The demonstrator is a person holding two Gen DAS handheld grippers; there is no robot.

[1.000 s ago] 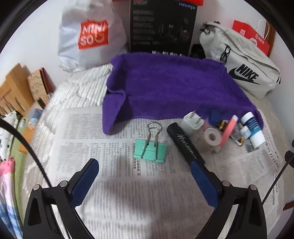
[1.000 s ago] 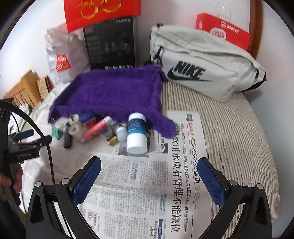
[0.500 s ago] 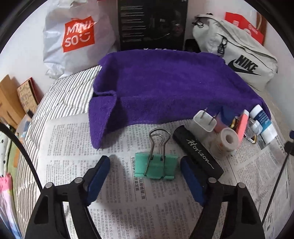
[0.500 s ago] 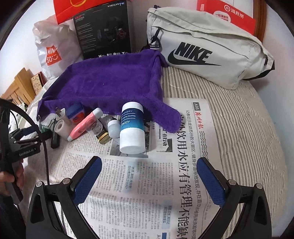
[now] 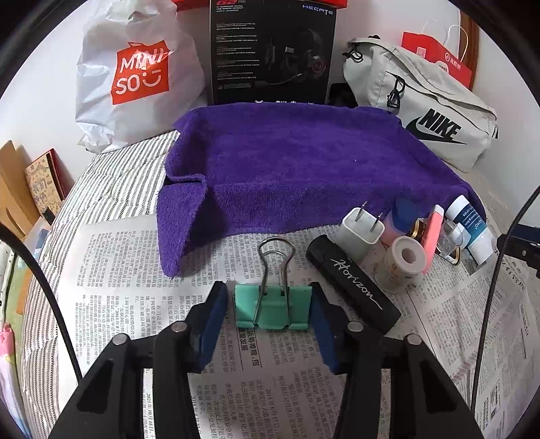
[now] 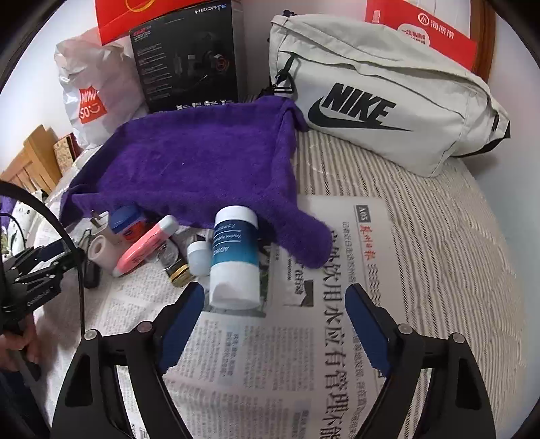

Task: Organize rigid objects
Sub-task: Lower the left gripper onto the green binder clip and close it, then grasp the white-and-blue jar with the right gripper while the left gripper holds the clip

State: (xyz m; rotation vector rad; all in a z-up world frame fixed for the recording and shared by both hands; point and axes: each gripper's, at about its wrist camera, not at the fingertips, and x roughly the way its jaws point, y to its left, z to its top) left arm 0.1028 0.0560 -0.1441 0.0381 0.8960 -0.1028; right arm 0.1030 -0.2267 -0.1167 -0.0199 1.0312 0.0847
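A green binder clip (image 5: 272, 305) lies on the newspaper (image 5: 135, 270), between the fingers of my left gripper (image 5: 268, 305). The right pad touches it; a thin gap shows at the left pad. Beside it lie a black Horizon case (image 5: 352, 285), a white plug (image 5: 361, 233), a tape roll (image 5: 403, 258) and a pink tube (image 5: 433, 236). In the right wrist view my right gripper (image 6: 273, 309) is open and empty, just short of a blue-and-white bottle (image 6: 234, 258) lying on the paper. A small white bottle (image 6: 198, 258) lies to its left.
A purple towel (image 5: 303, 169) covers the back of the bed. Behind it stand a Miniso bag (image 5: 135, 74), a black Hecate box (image 5: 271, 50), a grey Nike bag (image 6: 381, 108) and a red paper bag (image 6: 425, 30). Newspaper (image 6: 337, 320) covers the striped bedding.
My left gripper moved forward and closed in around the green binder clip. My right gripper moved forward toward the blue-and-white bottle and narrowed somewhat.
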